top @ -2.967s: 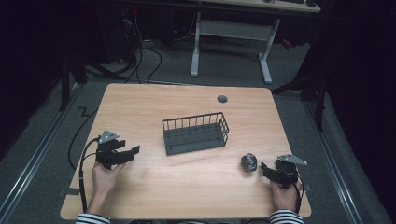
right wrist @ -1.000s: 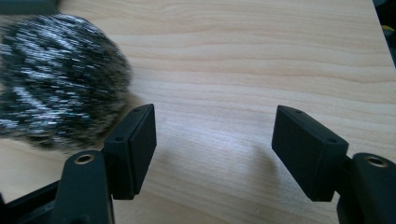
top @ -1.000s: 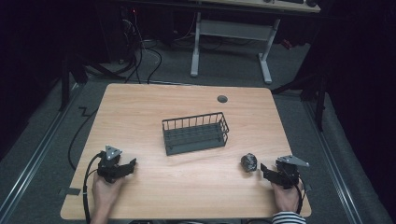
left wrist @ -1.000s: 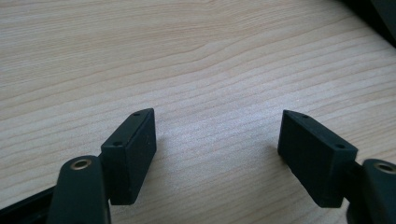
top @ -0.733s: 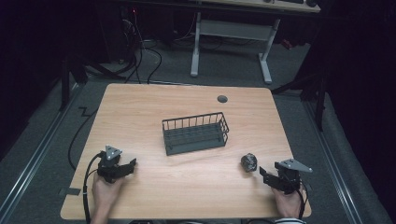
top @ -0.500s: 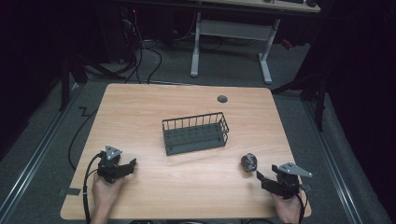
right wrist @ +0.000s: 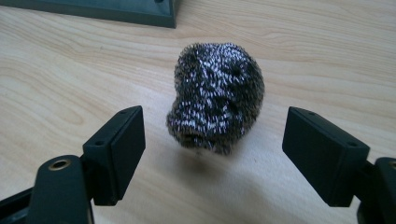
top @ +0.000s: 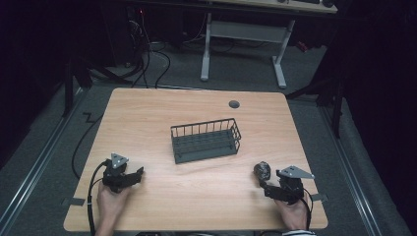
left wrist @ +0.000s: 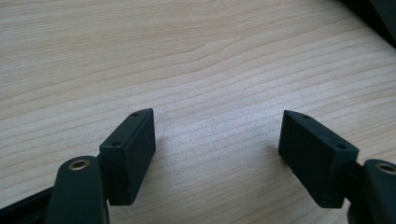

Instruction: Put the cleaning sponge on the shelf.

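The right tool [right wrist: 212, 140], jaws just opening wide, is facing the dark steel-wool scouring ball [right wrist: 215, 95] lying free at twelve o'clock near the wooden desk [top: 196, 196] edge.

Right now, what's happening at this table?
A person sits at a wooden table with a hand-held gripper in each hand. The right hand-held gripper points at a steel wool scrubber lying on the table just in front of its open jaws; the jaws have just been opening, and nothing is between them. The left hand-held gripper rests open over bare wood at the near left. A dark wire basket stands mid-table, with nothing visible inside it.
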The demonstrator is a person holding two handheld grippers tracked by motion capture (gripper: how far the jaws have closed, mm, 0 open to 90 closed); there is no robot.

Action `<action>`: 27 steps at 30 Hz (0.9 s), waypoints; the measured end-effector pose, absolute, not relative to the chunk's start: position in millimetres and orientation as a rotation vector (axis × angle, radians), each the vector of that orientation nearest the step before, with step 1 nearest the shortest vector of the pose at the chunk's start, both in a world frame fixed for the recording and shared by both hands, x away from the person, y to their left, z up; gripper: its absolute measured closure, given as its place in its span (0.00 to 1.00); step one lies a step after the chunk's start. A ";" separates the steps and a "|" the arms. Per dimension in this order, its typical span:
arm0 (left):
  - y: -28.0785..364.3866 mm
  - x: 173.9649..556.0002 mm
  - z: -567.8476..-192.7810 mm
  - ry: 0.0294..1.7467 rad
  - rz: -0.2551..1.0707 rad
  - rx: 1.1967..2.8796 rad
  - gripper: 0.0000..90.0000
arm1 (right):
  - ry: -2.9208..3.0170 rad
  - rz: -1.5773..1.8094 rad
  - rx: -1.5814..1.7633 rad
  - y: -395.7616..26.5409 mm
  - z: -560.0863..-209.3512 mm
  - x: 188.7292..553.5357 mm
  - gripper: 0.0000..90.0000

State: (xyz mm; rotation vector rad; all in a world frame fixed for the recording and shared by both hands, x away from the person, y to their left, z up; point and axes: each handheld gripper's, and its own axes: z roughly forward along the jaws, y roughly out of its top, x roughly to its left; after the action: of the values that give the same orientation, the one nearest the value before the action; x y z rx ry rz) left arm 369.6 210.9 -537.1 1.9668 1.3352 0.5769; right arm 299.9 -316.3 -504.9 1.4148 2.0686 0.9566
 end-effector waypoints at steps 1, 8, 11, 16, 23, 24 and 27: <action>210.9 369.6 -537.1 1.335 0.576 1.967 0.31 | 2.078 0.948 1.427 -314.2 -506.7 306.6 0.23; 210.9 369.6 -537.1 1.334 0.575 1.968 0.30 | 2.098 0.923 1.447 -307.3 -510.2 321.7 0.23; 210.8 369.6 -537.1 1.334 0.576 1.968 0.30 | 2.107 0.914 1.452 -304.2 -513.3 329.7 0.27; 210.9 369.6 -537.1 1.334 0.575 1.968 0.30 | 2.117 0.913 1.467 -302.8 -516.4 334.2 0.33; 210.9 369.8 -537.2 1.334 0.574 1.967 0.30 | 2.124 0.939 1.466 -303.2 -516.3 334.0 0.41; 210.9 369.8 -537.2 1.334 0.574 1.967 0.30 | 2.125 0.947 1.461 -303.0 -515.7 333.3 0.41; 210.9 369.8 -537.2 1.334 0.574 1.967 0.30 | 2.126 0.965 1.444 -301.4 -511.7 330.9 0.41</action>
State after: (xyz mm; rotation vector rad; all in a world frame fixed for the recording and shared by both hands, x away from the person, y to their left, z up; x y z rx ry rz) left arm 369.8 210.9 -537.2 1.9670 1.3340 0.5744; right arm 330.9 -301.4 -511.7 1.4444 2.1257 0.9655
